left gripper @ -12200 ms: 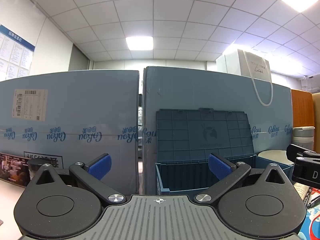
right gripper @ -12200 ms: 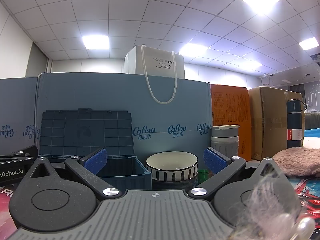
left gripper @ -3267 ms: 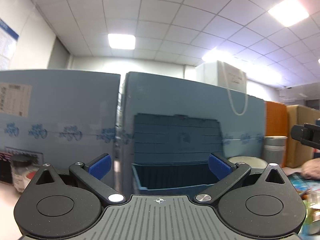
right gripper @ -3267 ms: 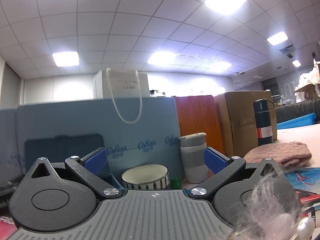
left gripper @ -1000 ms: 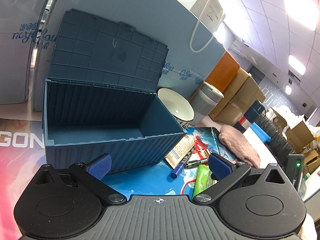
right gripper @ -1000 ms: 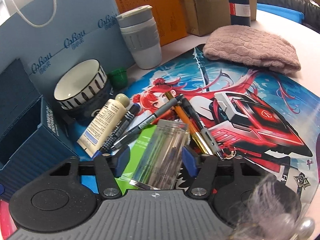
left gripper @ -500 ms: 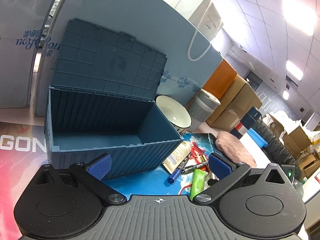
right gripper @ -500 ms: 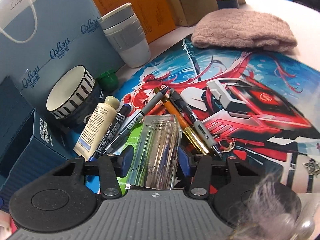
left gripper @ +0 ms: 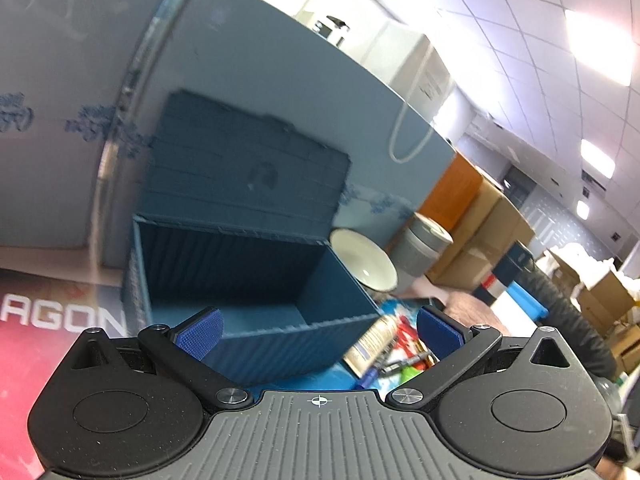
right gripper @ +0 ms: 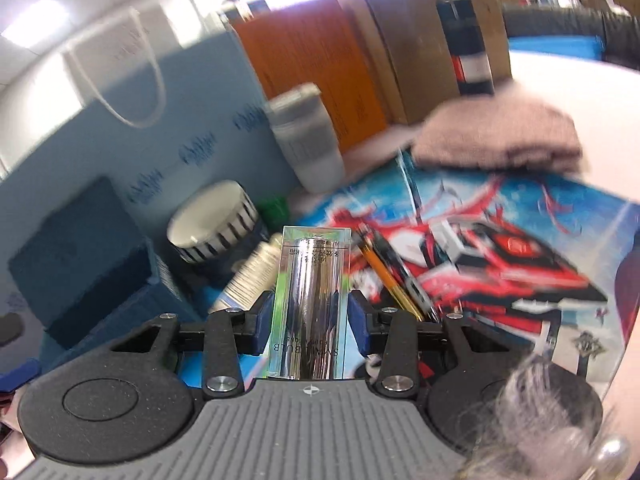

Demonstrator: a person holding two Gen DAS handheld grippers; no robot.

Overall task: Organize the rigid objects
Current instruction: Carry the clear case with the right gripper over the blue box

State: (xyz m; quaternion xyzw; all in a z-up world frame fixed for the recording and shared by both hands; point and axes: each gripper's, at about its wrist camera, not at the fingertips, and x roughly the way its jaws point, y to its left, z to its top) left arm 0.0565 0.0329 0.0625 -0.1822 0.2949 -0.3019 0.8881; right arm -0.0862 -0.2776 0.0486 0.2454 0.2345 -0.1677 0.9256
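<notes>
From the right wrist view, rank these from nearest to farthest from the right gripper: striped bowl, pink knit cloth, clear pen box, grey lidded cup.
1. Clear pen box: clamped in the right gripper.
2. Striped bowl: ahead, to the left, by the blue storage box.
3. Grey lidded cup: farther back, near centre.
4. Pink knit cloth: far right; too close to the cup to call.

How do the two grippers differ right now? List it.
The right gripper is shut on the clear pen pack; the left gripper is open and holds nothing. The right gripper's view faces the printed mat; the left gripper's faces the open blue storage box. Both have blue pads and black arms.
</notes>
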